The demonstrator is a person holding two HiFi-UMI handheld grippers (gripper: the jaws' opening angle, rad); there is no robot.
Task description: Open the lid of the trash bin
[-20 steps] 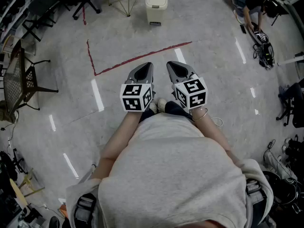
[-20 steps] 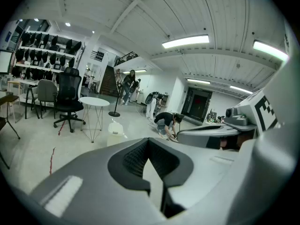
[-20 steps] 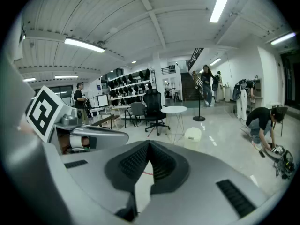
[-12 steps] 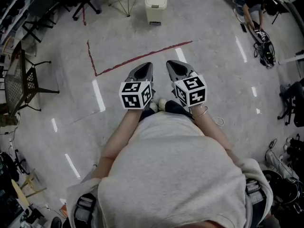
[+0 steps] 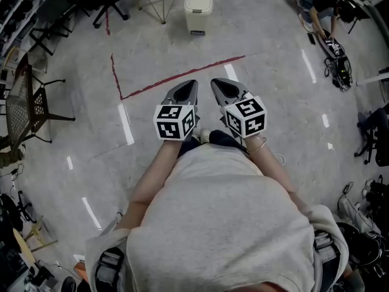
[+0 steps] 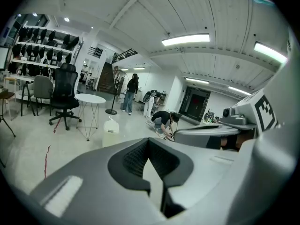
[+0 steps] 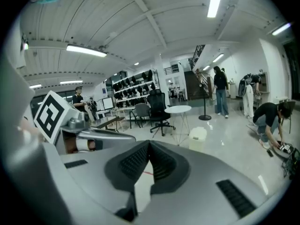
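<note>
My left gripper and right gripper, jaws together and empty, remain far from the cream plastic trash bin; approach unstarted.

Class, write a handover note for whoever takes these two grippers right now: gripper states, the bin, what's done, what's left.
Left gripper: jaws together, empty, held in front of the body.
Right gripper: the same, beside it.
Trash bin stands on the floor well ahead, beyond the red tape line; its lid is down.
Done: nothing yet.
Left: approach the bin and open the lid.
</note>
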